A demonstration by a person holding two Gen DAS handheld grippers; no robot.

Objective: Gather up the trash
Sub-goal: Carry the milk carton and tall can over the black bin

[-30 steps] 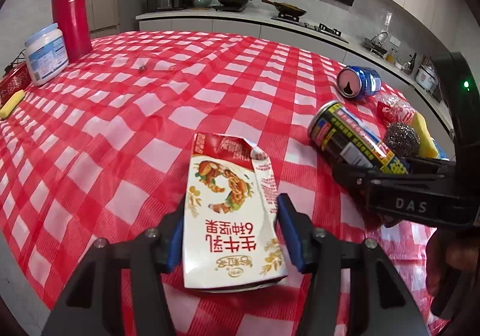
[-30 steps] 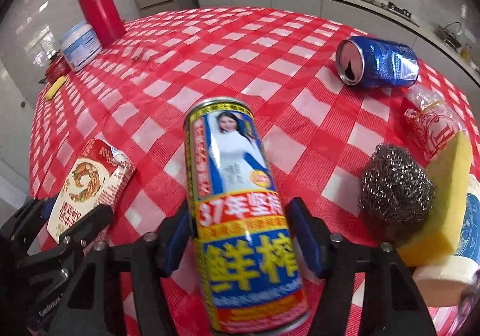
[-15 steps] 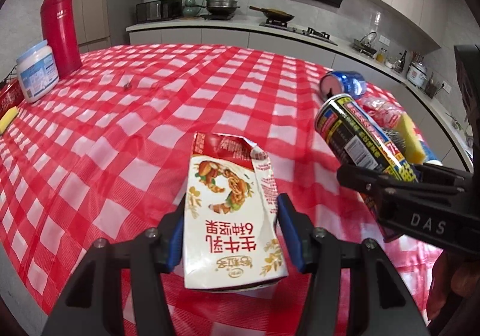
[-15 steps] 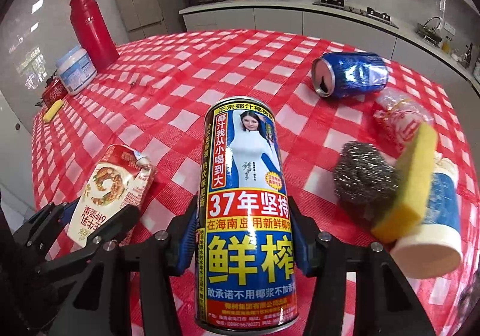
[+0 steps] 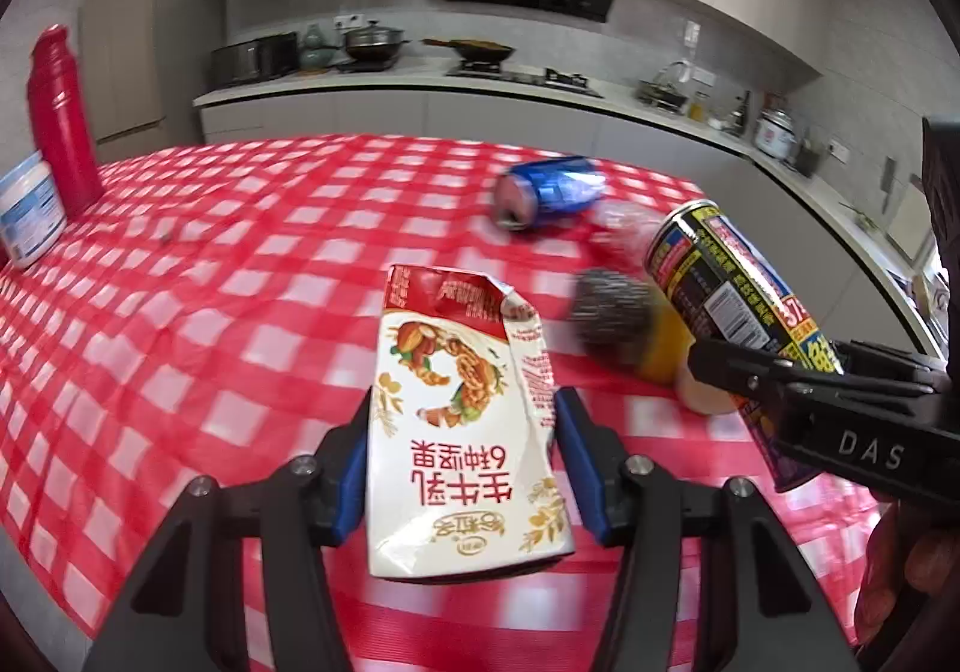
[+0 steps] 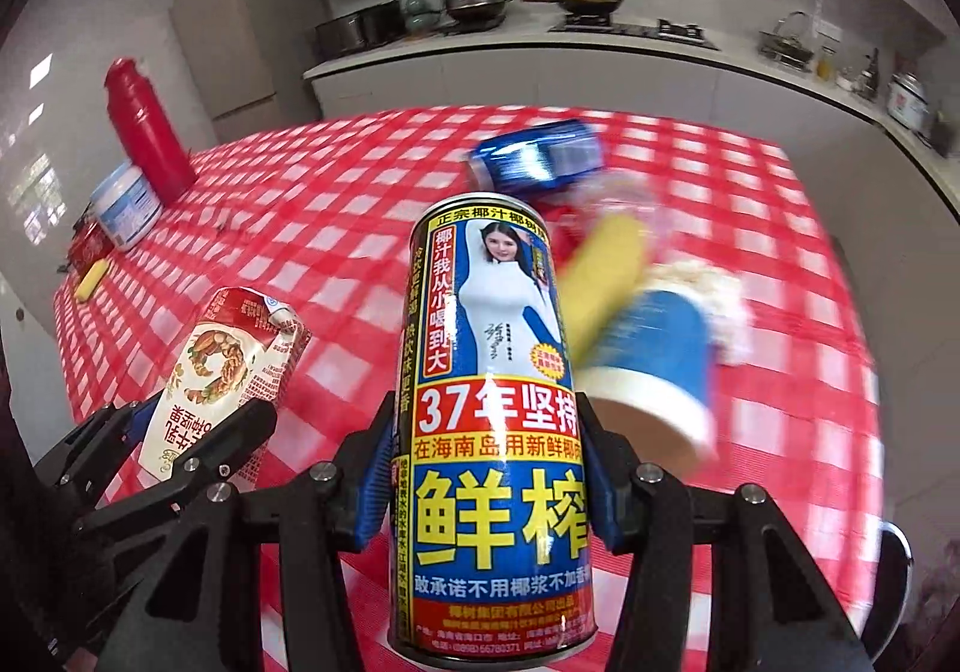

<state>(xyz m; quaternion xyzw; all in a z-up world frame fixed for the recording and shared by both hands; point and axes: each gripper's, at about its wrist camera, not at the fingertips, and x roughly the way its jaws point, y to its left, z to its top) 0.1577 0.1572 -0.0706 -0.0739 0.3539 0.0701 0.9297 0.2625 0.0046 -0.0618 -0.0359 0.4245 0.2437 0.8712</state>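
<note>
1. Between the blue pads of my left tongs (image 5: 462, 456): the crumpled milk carton (image 5: 465, 426), clamped on both side faces, long axis running straight out along the fingers, torn top pointing away from me. It's clear of the desk (image 5: 198, 312).
2. Right tongs (image 6: 489, 471) are clenched on the coconut juice can (image 6: 492, 420), pads on opposite sides of the lower body. Jaws closed in further on it within the last second. Can axis also runs along the fingers, top end forward, and it's off the cloth too.
3. Key relation: both tongs are loaded, side by side, carton on the left of the can, close but apart.
4. Left on the desk, ahead of both tongs: blue soda can (image 5: 549, 189) on its side, steel scourer (image 5: 612, 312), yellow sponge (image 6: 606, 264), blue paper cup (image 6: 654, 366) tipped over. The soda can lies crosswise, nearer my right side.
5. No bin visible in either view, so I can't say which way the drop-off lies. My guess: carry both away, then return for the soda can.
</note>
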